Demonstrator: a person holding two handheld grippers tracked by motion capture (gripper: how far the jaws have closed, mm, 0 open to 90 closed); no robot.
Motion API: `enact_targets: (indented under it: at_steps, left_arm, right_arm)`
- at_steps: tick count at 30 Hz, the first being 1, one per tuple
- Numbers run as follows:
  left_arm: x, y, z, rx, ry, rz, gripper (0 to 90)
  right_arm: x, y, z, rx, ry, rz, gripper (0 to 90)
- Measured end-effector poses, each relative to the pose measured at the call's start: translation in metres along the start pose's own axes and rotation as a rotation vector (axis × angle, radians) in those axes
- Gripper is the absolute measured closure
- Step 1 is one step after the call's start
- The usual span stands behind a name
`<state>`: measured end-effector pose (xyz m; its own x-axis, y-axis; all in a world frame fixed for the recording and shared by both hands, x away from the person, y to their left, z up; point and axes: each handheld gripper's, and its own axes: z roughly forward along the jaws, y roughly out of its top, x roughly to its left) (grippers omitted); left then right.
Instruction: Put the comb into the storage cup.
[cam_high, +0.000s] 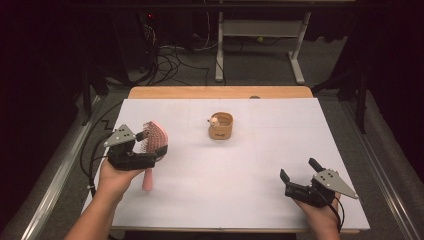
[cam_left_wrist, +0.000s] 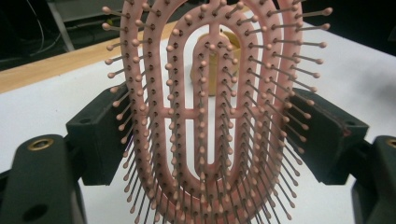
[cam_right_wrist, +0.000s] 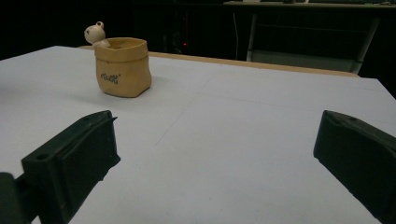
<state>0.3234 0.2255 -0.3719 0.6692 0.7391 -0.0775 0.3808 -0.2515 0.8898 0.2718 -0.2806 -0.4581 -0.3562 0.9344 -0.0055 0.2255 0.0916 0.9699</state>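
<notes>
The left hand-held gripper (cam_high: 150, 145) has its two jaws pinching the head of a pink hairbrush (cam_left_wrist: 210, 116) from either side, bristles facing back toward its camera and the handle hanging down to the white surface (cam_high: 240, 165), which looks like a hold meant for carrying the brush upright. Straight ahead of it, well apart, stands a small tan pot with a bear figure (cam_high: 220, 126), probably where the brush goes. The right hand-held gripper (cam_high: 300, 175) rests low with jaws spread and nothing between them, likely waiting.
</notes>
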Motion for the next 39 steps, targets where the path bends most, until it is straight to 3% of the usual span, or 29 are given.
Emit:
enact_targets:
  at_steps: [10, 14, 19, 39]
  left_arm:
    - [0.0, -0.002, -0.005, -0.081, 0.01, -0.002, 20.1]
    - [0.003, -0.004, -0.007, -0.121, 0.006, -0.024, 20.1]
    - [0.002, -0.006, -0.012, -0.157, 0.023, -0.01, 20.1]
    - [0.005, -0.025, -0.014, -0.242, 0.015, -0.013, 20.0]
  right_arm:
    - [0.0, 0.0, 0.0, 0.0, 0.001, 0.004, 0.3]
    - [0.0, 0.0, 0.0, -0.001, 0.002, 0.003, 0.2]
    - [0.0, 0.0, 0.0, 0.0, 0.004, 0.0, 0.3]
    - [0.002, 0.0, -0.001, 0.003, 0.003, -0.003, 0.2]
